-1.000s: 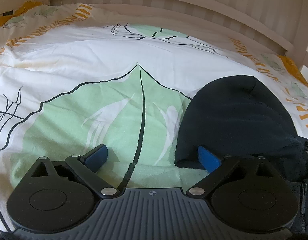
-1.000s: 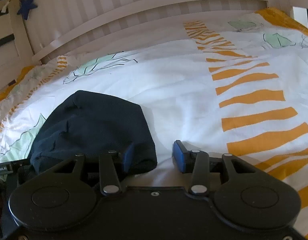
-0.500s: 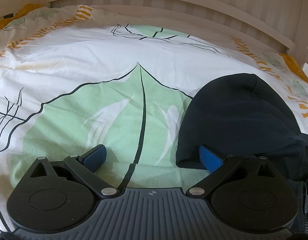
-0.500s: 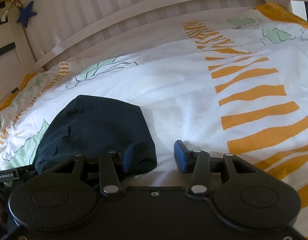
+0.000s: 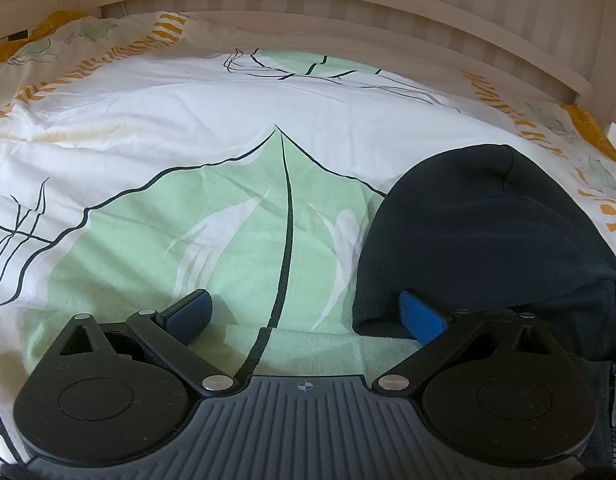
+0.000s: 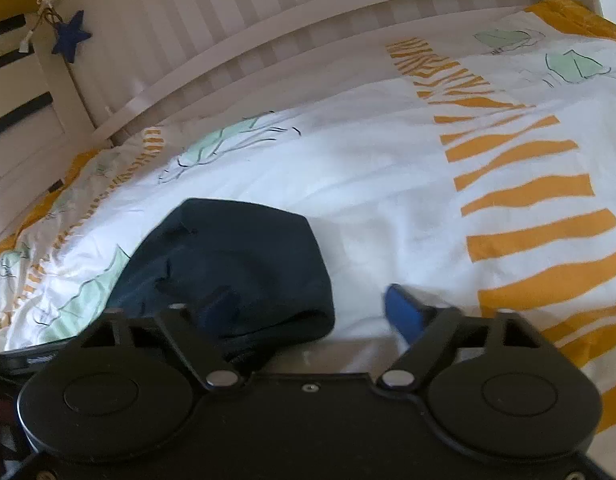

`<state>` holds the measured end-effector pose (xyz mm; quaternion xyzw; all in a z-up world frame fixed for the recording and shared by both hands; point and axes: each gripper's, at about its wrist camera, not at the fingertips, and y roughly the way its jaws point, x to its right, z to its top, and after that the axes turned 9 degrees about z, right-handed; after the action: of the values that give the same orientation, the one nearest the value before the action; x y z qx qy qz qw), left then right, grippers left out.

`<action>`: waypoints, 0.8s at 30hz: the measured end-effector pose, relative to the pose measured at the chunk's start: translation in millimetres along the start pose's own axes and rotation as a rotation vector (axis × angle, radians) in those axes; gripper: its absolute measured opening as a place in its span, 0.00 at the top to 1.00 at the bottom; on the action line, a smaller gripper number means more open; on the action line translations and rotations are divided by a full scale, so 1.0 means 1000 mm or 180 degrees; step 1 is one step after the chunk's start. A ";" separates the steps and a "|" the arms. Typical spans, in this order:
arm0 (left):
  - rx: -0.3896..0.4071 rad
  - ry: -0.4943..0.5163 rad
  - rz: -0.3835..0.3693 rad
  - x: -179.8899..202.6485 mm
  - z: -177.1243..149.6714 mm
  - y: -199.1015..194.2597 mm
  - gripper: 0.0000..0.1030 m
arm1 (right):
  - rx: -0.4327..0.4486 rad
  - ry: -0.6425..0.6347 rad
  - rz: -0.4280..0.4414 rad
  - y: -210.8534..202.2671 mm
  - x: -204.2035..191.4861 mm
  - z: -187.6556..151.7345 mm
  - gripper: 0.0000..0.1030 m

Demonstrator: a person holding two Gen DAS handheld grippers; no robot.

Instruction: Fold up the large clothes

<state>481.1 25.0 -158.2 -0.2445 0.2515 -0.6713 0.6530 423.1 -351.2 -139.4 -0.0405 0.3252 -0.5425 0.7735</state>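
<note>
A dark navy garment (image 5: 484, 236) lies on the bed; its rounded hood end points toward the headboard. It also shows in the right wrist view (image 6: 236, 264). My left gripper (image 5: 306, 314) is open, low over the bedding at the garment's left edge; its right fingertip (image 5: 422, 316) touches the dark cloth, its left one rests on the green leaf print. My right gripper (image 6: 314, 312) is open at the garment's right edge; its left fingertip (image 6: 220, 308) is over the cloth, its right one over white bedding.
The bed is covered by a white duvet (image 5: 228, 120) with a large green leaf and orange stripes (image 6: 536, 196). A white slatted headboard (image 5: 348, 12) runs along the far side. A blue star (image 6: 70, 36) hangs on its post.
Both grippers stay open at the garment's edges. The right gripper has opened wider and tilted, shifting its view. The left view has barely shifted.
</note>
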 end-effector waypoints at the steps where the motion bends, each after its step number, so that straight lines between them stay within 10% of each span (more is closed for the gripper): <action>1: 0.0000 0.0002 0.0000 0.000 0.000 0.000 0.00 | 0.0021 0.0021 0.0010 -0.003 0.000 0.002 0.15; 15: -0.0004 0.0018 0.0000 -0.001 0.001 0.001 0.00 | -0.0079 -0.0354 -0.0060 0.005 -0.010 0.067 0.14; 24: -0.0006 0.0030 0.0005 -0.002 0.001 0.000 0.00 | -0.0696 -0.1136 0.0010 0.075 -0.052 0.076 0.14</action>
<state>481.8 26.7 -157.7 -0.2417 0.2554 -0.6716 0.6521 514.9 -298.0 -87.3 -0.2191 0.2400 -0.4871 0.8106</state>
